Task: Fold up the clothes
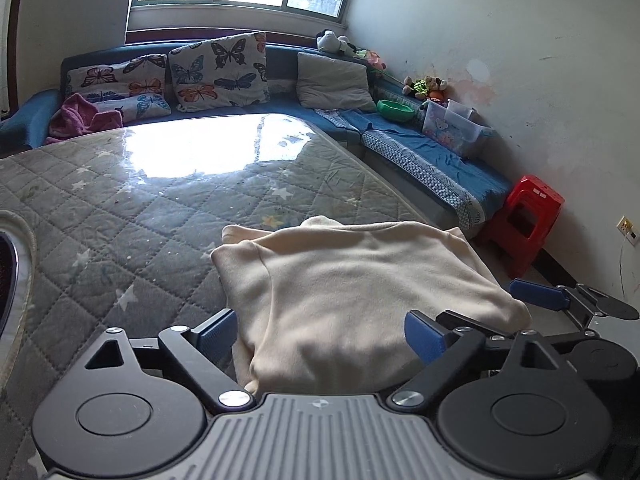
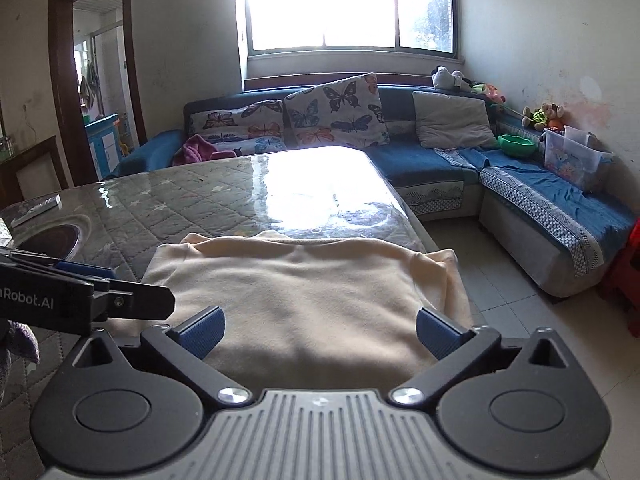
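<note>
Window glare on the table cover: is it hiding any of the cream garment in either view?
Left wrist view: glare patch sits on the table cover beyond the cream garment, which is evenly lit. Right wrist view: blown-out window and glare stop short of the garment's far edge; fisheye bends the table edges.

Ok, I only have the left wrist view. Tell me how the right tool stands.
Observer: The right tool is open, fingers spread over the near edge of the cream garment, gripping nothing.
Operator: Report anything on the table left of the garment.
Observer: A flat grey remote-like object lies near the far left edge of the table.
Operator: Now say what is beyond that.
Observer: An open doorway, with a blue cabinet seen through it.
</note>
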The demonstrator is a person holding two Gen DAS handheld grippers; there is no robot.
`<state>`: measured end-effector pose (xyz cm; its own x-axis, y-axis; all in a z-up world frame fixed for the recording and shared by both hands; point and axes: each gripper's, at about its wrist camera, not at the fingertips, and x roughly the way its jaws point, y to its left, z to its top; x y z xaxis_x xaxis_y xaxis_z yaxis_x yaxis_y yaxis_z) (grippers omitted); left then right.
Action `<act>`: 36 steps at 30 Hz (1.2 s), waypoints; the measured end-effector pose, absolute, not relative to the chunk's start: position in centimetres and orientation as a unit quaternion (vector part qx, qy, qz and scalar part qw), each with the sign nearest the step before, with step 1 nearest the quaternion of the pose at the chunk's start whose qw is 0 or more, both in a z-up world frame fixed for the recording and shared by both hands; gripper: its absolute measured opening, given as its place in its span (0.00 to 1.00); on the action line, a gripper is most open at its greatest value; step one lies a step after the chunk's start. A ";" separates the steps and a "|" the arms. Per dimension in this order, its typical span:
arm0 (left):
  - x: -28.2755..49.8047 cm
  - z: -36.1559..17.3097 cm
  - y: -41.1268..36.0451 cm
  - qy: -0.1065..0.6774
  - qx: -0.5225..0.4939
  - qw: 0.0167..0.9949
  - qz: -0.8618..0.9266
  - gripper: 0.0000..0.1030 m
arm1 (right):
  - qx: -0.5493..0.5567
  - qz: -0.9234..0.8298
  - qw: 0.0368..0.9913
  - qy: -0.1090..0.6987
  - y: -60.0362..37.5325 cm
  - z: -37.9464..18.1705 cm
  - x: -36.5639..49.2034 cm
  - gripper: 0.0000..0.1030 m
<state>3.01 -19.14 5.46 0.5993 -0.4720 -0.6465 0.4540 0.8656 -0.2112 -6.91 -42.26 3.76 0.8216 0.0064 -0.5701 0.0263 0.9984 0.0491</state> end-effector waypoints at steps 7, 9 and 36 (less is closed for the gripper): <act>1.6 5.7 -18.0 0.356 -0.013 0.899 -0.254 0.99 | 0.031 -0.022 0.954 0.299 -41.8 3.5 -8.2 1.00; 1.2 5.7 -17.7 0.354 -0.012 0.900 -0.254 1.00 | 0.032 -0.022 0.954 0.299 -41.6 3.4 -8.5 1.00; -2.2 5.1 -15.7 0.345 0.012 0.907 -0.240 1.00 | 0.031 -0.051 0.954 0.293 -40.8 3.3 -11.8 1.00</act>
<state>-2.15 -15.73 5.12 0.6463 -0.4270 -0.6325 0.4442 0.8844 -0.1432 -11.81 -40.82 3.25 0.8235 -0.0801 -0.5617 0.1158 0.9929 0.0282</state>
